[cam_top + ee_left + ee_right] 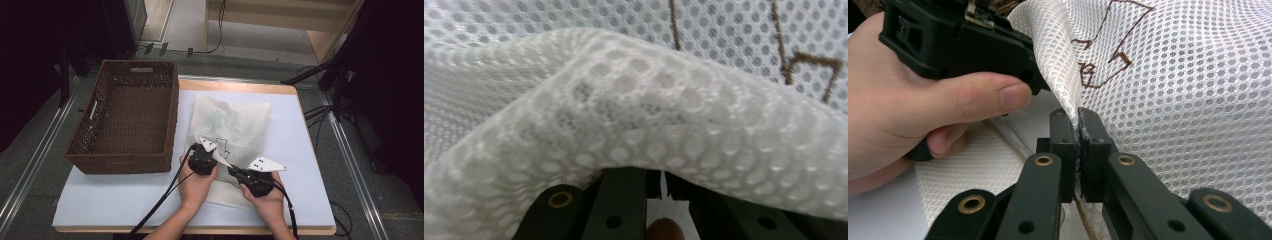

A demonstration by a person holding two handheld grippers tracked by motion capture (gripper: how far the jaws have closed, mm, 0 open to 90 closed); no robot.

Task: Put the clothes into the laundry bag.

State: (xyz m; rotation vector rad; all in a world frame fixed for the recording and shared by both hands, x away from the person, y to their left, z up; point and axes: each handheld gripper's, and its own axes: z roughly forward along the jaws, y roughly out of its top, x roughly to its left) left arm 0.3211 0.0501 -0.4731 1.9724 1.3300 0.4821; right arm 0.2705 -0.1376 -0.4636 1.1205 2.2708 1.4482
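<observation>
A white mesh bag point(232, 125) with a brown stitched mark point(1103, 70) lies flat on the white table cover point(300, 150). My left gripper point(219, 157) is at the bag's near left part, shut on a lifted fold of mesh. In the left gripper view that fold point(649, 115) drapes over the jaws and hides their tips. My right gripper point(233, 171) sits just to the right of it. In the right gripper view point(1079, 130) its two pads point(1063, 145) are shut on the edge of the same raised mesh point(1188, 100). The left gripper point(1040, 82) and its hand are close by on the left.
A brown wicker basket point(170, 120) stands open at the left of the table, right beside the bag. Cables trail from both grippers toward the table's near edge. Dark stands and floor cables lie beyond the right side of the table.
</observation>
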